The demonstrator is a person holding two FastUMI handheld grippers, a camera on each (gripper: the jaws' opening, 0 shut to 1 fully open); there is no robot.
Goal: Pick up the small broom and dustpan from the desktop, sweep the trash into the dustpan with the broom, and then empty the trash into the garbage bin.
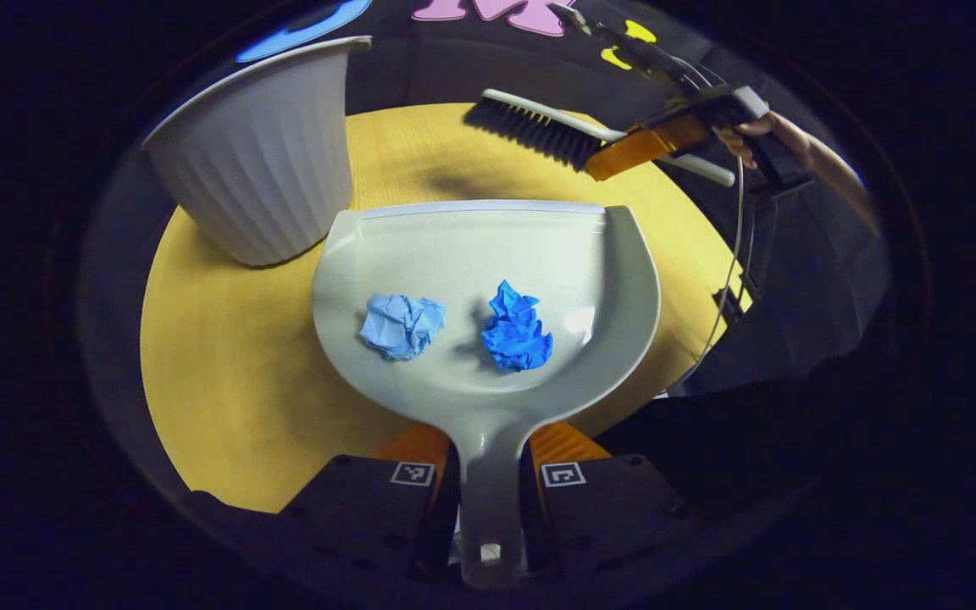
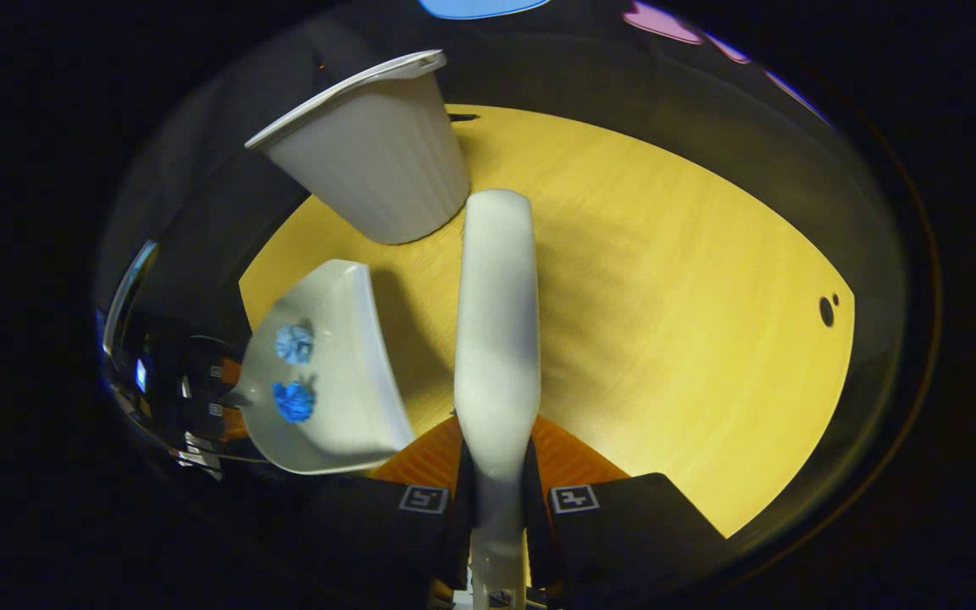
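My left gripper (image 1: pixel 490 462) is shut on the handle of a pale grey dustpan (image 1: pixel 488 254) held above the round wooden table (image 1: pixel 225 381). Two crumpled paper balls lie in the pan: a light blue one (image 1: pixel 402 324) and a deep blue one (image 1: pixel 516 330). The white garbage bin (image 1: pixel 259 161) stands on the table at the far left. In the left gripper view the right gripper (image 1: pixel 623 152) holds the small broom (image 1: pixel 539 131), bristles down, raised above the far side of the table. In the right gripper view my right gripper (image 2: pixel 496 474) is shut on the broom's white back (image 2: pixel 496 322); the dustpan (image 2: pixel 344 381) is at the left and the bin (image 2: pixel 378 152) is beyond it.
A person's hand (image 1: pixel 763 135) holds the right gripper, with a thin cable (image 1: pixel 738 246) hanging below it. The table's edge (image 2: pixel 793 407) curves round at the right, with two small dark holes (image 2: pixel 827 310) near it. Black cloth walls surround the table.
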